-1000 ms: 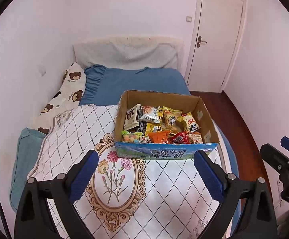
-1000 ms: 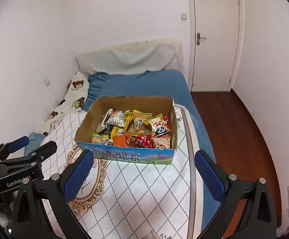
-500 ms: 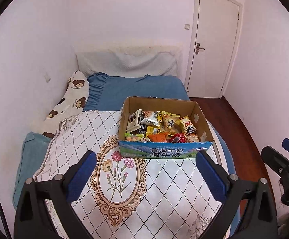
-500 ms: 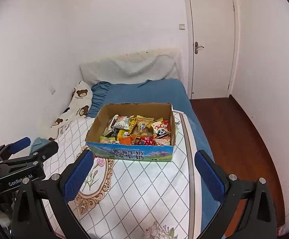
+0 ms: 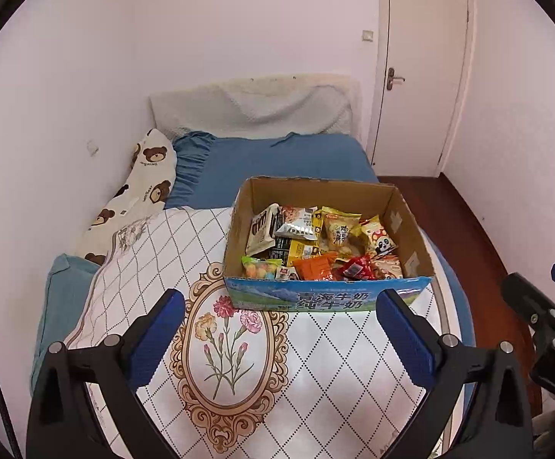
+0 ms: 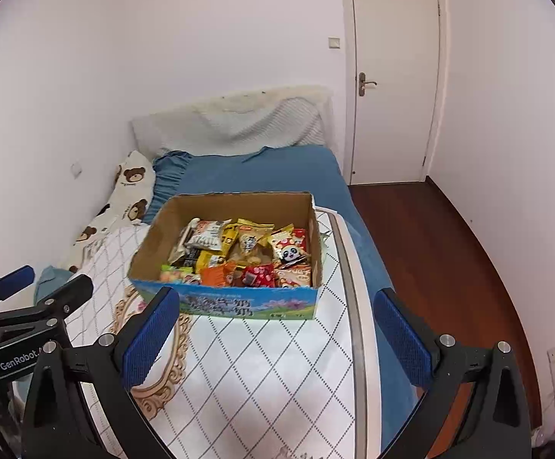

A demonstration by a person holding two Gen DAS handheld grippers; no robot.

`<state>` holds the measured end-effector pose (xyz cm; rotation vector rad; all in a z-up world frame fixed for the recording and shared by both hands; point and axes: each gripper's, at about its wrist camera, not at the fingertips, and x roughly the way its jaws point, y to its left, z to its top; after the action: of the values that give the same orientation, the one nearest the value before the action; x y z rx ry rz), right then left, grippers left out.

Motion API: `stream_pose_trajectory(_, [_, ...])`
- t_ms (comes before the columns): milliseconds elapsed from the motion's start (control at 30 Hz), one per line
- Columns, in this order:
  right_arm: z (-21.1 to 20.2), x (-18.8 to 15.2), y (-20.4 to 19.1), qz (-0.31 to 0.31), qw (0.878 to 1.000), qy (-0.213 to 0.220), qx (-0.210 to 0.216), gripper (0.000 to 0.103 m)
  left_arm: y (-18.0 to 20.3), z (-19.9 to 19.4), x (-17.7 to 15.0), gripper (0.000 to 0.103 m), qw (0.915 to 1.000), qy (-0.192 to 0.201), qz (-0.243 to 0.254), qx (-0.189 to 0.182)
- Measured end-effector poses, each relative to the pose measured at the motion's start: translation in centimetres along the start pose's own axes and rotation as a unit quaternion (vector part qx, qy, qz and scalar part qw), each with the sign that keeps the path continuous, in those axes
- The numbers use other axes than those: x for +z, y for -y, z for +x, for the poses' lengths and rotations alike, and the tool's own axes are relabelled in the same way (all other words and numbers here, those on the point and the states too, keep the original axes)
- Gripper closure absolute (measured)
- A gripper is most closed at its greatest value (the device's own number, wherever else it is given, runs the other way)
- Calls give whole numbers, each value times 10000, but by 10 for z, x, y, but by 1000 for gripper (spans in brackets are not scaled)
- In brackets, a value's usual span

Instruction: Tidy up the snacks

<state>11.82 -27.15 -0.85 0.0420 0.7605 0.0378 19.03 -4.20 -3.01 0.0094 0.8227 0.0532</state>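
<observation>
The snack packets [image 5: 315, 244] are crinkled foil and plastic pouches in yellow, orange, red and silver, heaped loosely in the right-hand part of an open cardboard box [image 5: 235, 229]. The box has plain brown inner walls and a glossy blue printed front with white characters. It rests on a white quilt [image 5: 335, 363] with a dotted diamond pattern and an ornate oval frame of carnations. The quilt lies over a bed with a blue sheet [image 5: 277, 160], a bear-print pillow [image 5: 143, 187] along the wall, and a pale padded headboard [image 5: 254, 107].

The left gripper [image 5: 275, 338] hangs above the quilt on the near side of the box, its blue ribbed pads spread wide with nothing between them; the box's front wall lies just beyond its tips. The jaws have just been opening. The right gripper [image 6: 275, 338] is likewise wide apart and empty, with the box's front wall beyond it.

The left wrist view shows the full floral oval and the right gripper's tips at its right edge. The right wrist view shows more of the dark wooden floor [image 6: 430, 248] and white door [image 6: 392, 76], with the left gripper at its left edge.
</observation>
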Motion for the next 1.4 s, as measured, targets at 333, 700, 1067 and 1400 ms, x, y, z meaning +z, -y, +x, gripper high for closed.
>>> stream_pose_trajectory(333, [41,14,6,68,9998,-159,-103,0,4,34,14,0,9996,-261,28,68])
stream_pose_trajectory(700, [56,15,7,86,9995,-242,-156,0,4,43,21,0,9995,-308,15,67])
stream_pose_trajectory(1067, [53,15,8,101,9996,-259,-109,0,3,43,20,0,9995,-305,8,14])
stream_pose_trajectory(1400, [51,18,10,89,9996,-230,-119,0,5,39,22,0,9997,-249,5,4])
